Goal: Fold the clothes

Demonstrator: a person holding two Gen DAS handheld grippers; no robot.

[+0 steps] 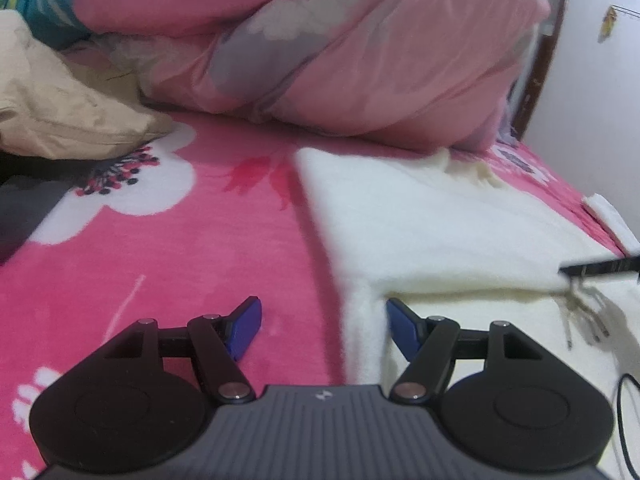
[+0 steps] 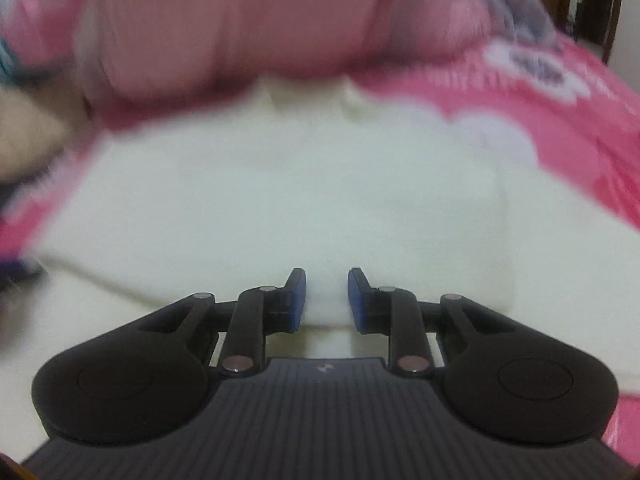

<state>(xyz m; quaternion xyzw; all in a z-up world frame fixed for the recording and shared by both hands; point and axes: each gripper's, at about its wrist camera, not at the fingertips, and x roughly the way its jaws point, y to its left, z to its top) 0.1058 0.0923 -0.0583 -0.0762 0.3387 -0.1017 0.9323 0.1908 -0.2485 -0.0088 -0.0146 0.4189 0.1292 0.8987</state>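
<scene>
Garment (image 1: 432, 232): cream fleece, spread on pink bedding (image 1: 160, 248); soft, light, limp, likely to sag. Take its folded edge. Your left gripper (image 1: 324, 328) gapes over its left border, empty. Your right gripper (image 2: 327, 300), narrowly parted, straddles a fold, pads not visibly pressing.

Motion-blurred pink quilt (image 2: 248, 24) behind white garment (image 2: 280, 200)

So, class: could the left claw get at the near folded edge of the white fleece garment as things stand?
Probably yes. The left claw stands open with the white fleece garment edge just ahead between its fingers, and nothing lies in between.
</scene>
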